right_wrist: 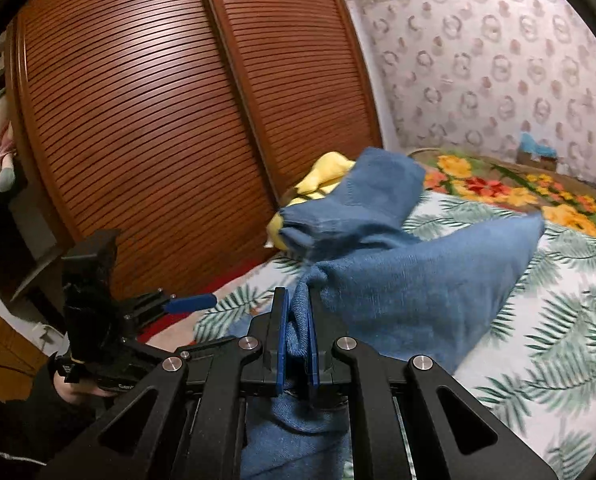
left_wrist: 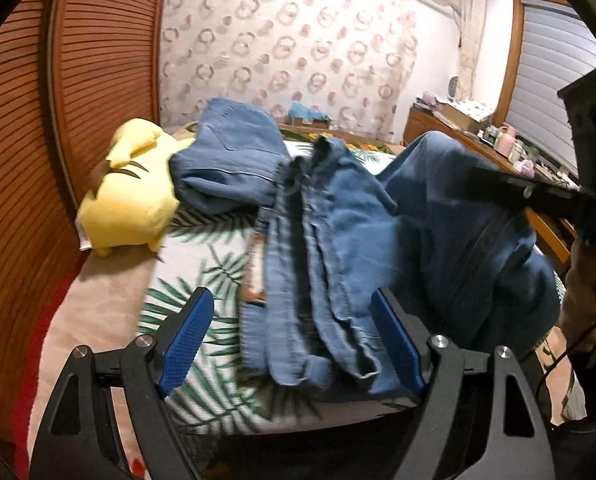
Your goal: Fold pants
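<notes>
Yellow plush toy (left_wrist: 127,192) on the leaf-print bedspread (left_wrist: 201,256), close to the brown louvered wardrobe doors (right_wrist: 157,120). Patterned curtain (left_wrist: 289,48) behind the bed. Cluttered wooden sideboard (left_wrist: 494,140) under the window blind (left_wrist: 554,72). Floral blanket (right_wrist: 494,188) at the far end.

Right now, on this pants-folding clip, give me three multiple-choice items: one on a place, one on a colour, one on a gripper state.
1. The plush toy lies:
A. beside the louvred wardrobe doors
B. on the floor
C. in the gripper

2. The jeans are:
A. black
B. blue
C. grey

3. The right gripper is:
A. open, empty
B. shut on denim
C. out of view

Answers: 1 A, it sits on the bed by the doors; 2 B, the denim is blue throughout; 3 B, blue fabric is pinched between its pads.
</notes>
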Demonstrator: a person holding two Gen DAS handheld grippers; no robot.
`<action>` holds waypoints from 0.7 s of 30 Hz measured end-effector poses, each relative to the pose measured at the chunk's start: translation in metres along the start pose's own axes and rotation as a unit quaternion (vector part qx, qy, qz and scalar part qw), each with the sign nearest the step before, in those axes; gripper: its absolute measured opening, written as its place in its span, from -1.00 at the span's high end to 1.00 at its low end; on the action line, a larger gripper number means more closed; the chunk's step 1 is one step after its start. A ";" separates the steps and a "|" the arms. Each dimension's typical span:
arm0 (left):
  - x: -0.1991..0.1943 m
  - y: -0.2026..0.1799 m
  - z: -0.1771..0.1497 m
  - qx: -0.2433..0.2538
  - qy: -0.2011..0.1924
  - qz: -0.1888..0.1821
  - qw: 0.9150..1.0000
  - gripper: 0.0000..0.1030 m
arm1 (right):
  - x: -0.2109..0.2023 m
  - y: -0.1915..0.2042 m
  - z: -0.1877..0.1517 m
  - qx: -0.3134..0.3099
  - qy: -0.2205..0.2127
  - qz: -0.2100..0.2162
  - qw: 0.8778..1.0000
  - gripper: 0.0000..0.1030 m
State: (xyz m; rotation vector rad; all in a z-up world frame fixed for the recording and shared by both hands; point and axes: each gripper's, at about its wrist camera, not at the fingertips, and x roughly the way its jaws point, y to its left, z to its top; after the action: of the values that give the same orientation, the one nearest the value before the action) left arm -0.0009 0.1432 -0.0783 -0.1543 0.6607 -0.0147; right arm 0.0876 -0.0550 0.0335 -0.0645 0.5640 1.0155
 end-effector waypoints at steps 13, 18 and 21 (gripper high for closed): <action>-0.015 0.041 0.006 -0.035 -0.018 0.037 0.999 -0.58 | 0.084 0.025 -0.017 -0.041 0.089 0.023 0.995 0.84; -0.018 0.040 0.008 -0.034 -0.024 0.037 0.998 -0.58 | 0.086 0.003 -0.010 0.000 0.079 0.025 0.997 0.84; -0.019 0.036 0.009 -0.032 -0.028 0.032 0.999 -0.58 | 0.077 0.001 -0.004 -0.002 0.074 0.016 0.997 0.68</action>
State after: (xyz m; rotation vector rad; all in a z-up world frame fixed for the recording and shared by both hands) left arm -0.0112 0.1817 -0.0652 -0.1940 0.6111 0.0728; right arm 0.1154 0.0046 -0.0063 -0.1356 0.7000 1.0484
